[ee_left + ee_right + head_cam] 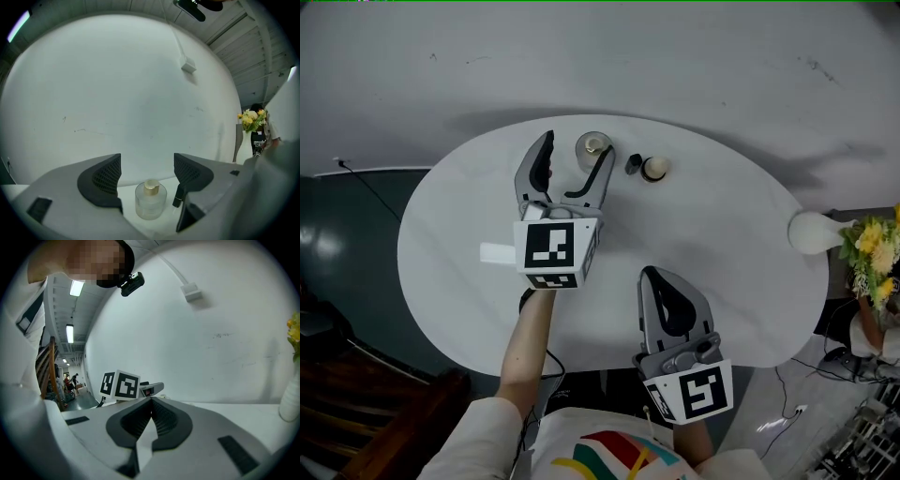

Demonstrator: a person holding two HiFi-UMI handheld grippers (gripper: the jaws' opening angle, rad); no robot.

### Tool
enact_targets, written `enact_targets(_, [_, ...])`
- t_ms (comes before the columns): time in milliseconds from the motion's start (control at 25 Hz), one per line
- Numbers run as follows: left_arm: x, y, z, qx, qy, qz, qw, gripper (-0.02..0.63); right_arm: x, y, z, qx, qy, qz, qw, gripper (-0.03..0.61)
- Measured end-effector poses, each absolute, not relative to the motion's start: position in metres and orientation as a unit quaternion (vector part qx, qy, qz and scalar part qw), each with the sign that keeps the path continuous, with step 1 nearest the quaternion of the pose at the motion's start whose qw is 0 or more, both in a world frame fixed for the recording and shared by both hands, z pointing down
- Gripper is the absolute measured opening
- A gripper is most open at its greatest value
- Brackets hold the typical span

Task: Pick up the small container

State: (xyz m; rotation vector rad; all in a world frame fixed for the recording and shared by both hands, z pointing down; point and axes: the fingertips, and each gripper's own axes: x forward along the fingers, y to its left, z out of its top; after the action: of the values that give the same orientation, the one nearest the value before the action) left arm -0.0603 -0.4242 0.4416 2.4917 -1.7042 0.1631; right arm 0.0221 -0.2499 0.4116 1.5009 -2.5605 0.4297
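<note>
- Our left gripper [577, 152], jaws released, straddles the small container [594, 146] near the tabletop's [731, 244] far edge, ready to grasp.
- Our right gripper [655, 277], clenched empty, waits aside.

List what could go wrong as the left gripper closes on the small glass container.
1. The left gripper has its open fingers on either side of the small container, not pressing it. The round glass wall may slip or tip when they close.
2. A small black object stands close beside one finger, so closing could knock it over or catch it along with the container.
</note>
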Motion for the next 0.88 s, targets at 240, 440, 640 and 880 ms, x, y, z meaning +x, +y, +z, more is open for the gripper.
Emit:
enact_targets(240, [-0.053, -0.434, 0.484, 0.824, -0.556, 0.075, 0.076, 0.355, 0.022, -0.244, 0.436, 0.499, -0.848, 0.16, 0.085, 0.011])
enact_targets(440, [-0.048, -0.44, 0.511, 0.822, -0.556, 0.087, 0.086, 0.357, 0.019, -0.238, 0.45, 0.496, -0.846, 0.173, 0.092, 0.011])
enact_targets(640, [-0.047, -0.446, 0.534, 0.816, -0.562, 0.098, 0.095, 0.36, 0.018, -0.232, 0.46, 0.495, -0.845, 0.172, 0.106, 0.011])
enact_targets(880, [-0.043, -0.451, 0.541, 0.821, -0.553, 0.096, 0.102, 0.36, 0.023, -0.231, 0.47, 0.499, -0.84, 0.183, 0.108, 0.011])
